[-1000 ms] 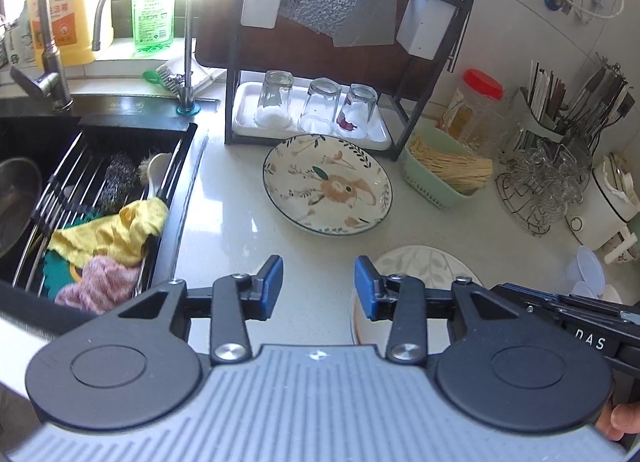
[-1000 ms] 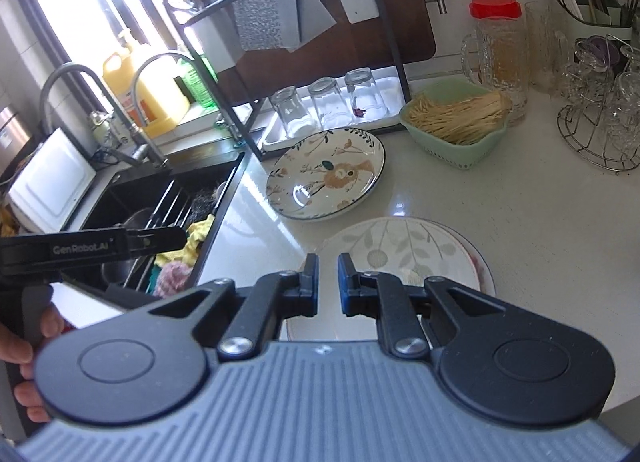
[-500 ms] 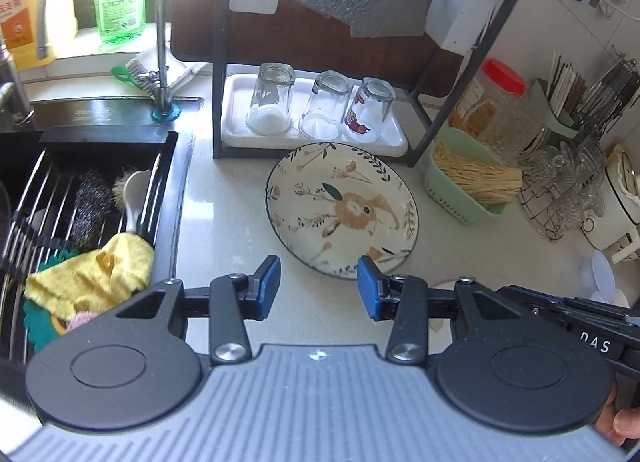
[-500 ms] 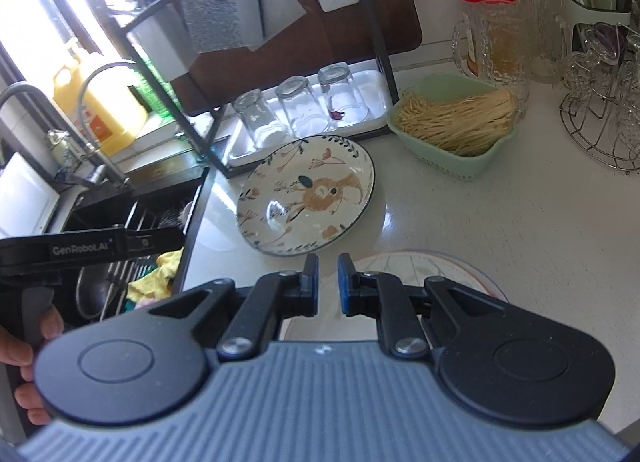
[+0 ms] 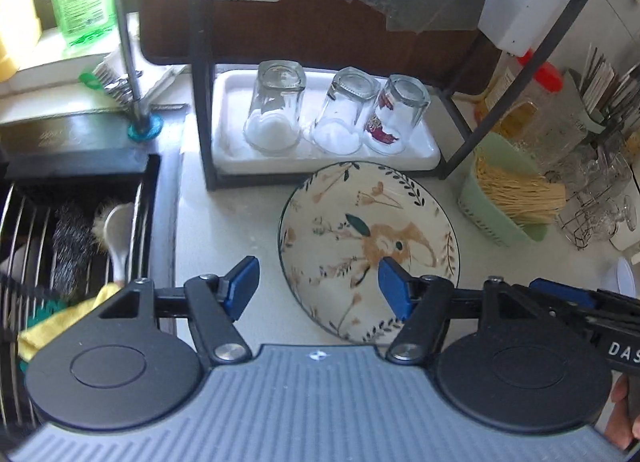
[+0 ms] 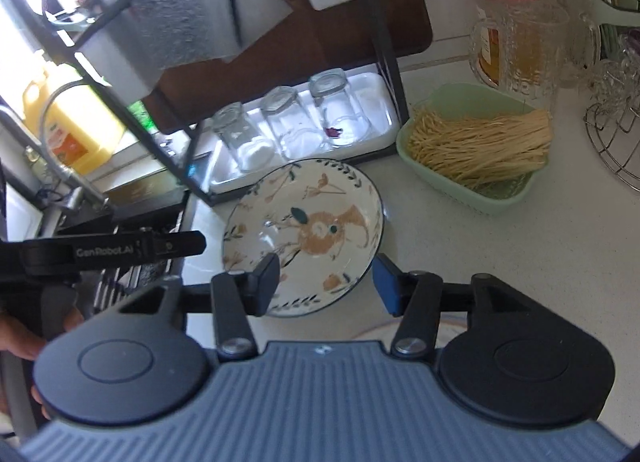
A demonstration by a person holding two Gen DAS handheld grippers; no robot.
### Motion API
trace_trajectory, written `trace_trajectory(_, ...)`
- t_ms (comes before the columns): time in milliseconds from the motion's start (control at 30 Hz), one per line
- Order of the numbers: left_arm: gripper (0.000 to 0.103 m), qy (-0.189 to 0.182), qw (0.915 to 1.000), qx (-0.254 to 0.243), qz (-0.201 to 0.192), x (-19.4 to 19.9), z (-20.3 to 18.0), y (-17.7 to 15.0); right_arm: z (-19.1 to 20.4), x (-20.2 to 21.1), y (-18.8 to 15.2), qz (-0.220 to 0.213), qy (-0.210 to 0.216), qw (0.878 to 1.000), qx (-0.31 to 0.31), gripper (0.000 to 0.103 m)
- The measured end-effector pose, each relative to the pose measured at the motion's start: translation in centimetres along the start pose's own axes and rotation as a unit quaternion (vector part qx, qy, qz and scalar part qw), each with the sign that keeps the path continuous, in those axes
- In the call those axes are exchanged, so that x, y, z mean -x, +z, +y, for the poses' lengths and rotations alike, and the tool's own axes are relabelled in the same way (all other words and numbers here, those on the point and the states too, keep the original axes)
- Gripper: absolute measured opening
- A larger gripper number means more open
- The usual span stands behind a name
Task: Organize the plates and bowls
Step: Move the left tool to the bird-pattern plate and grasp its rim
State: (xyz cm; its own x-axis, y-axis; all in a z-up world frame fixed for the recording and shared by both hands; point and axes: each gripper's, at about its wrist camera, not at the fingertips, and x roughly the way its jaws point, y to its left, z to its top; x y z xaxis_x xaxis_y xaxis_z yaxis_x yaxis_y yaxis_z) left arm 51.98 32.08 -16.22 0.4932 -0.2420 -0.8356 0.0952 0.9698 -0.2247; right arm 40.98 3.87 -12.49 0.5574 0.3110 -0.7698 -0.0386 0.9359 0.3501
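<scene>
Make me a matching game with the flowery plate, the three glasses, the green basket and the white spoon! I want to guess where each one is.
Things:
1. flowery plate
2. three glasses
3. green basket
4. white spoon

Places:
A. upside down on the white tray under the black rack
B. in the sink rack, beside the scrubber
C. flat on the counter in front of the tray
D. on the counter, full of pale thin sticks

Pairs: 1-C, 2-A, 3-D, 4-B

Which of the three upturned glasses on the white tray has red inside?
The rightmost glass, nearest the rack's right leg; the other two look clear.
</scene>
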Motion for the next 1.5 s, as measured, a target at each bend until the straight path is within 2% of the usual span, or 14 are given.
trace_trajectory(267,0.070,-0.016,0.9992,-0.014,0.034,-4.6,0.7,2.0,-1.4,-3.9,1.4,0.020,-0.022,0.999,-0.037,0.054)
trace_trajectory(367,0.070,-0.027,0.9985,-0.003,0.048,-6.1,1.1,2.2,-1.6,-5.4,1.8,0.026,-0.029,0.999,-0.033,0.052)
trace_trajectory(533,0.069,-0.034,0.9974,0.010,0.063,-7.9,1.8,2.5,-2.0,-7.5,2.2,0.037,-0.040,0.997,-0.046,0.039)
trace_trajectory(567,0.065,-0.033,0.9973,0.007,0.064,-8.2,1.9,2.6,-2.0,-7.9,2.3,0.042,-0.043,0.997,-0.050,0.034)
trace_trajectory(633,0.062,-0.034,0.9972,0.006,0.066,-8.6,2.2,2.8,-2.1,-8.6,2.4,0.044,-0.045,0.997,-0.050,0.032)
trace_trajectory(700,0.057,-0.039,0.9966,0.011,0.072,-9.2,2.5,2.9,-2.3,-9.1,2.5,0.047,-0.053,0.996,-0.059,0.021)
trace_trajectory(767,0.054,-0.047,0.9959,0.019,0.076,-9.7,2.9,3.1,-2.5,-9.5,2.6,0.050,-0.053,0.995,-0.069,0.019)
trace_trajectory(1033,0.050,-0.055,0.9943,0.036,0.084,-11.1,3.3,3.6,-2.6,-10.4,2.8,0.064,-0.049,0.995,-0.059,0.015)
trace_trajectory(1167,0.050,-0.057,0.9941,0.000,0.092,-11.7,2.7,3.7,-3.2,-11.1,3.0,0.069,-0.039,0.994,-0.080,0.016)
trace_trajectory(1400,0.051,-0.081,0.9906,0.041,0.103,-11.4,3.9,3.8,-4.2,-10.7,3.2,0.087,-0.011,0.990,-0.109,0.016)
trace_trajectory(1500,0.051,-0.071,0.9904,0.060,0.102,-10.5,3.8,3.7,-4.0,-9.9,3.2,0.090,0.002,0.990,-0.108,0.016)
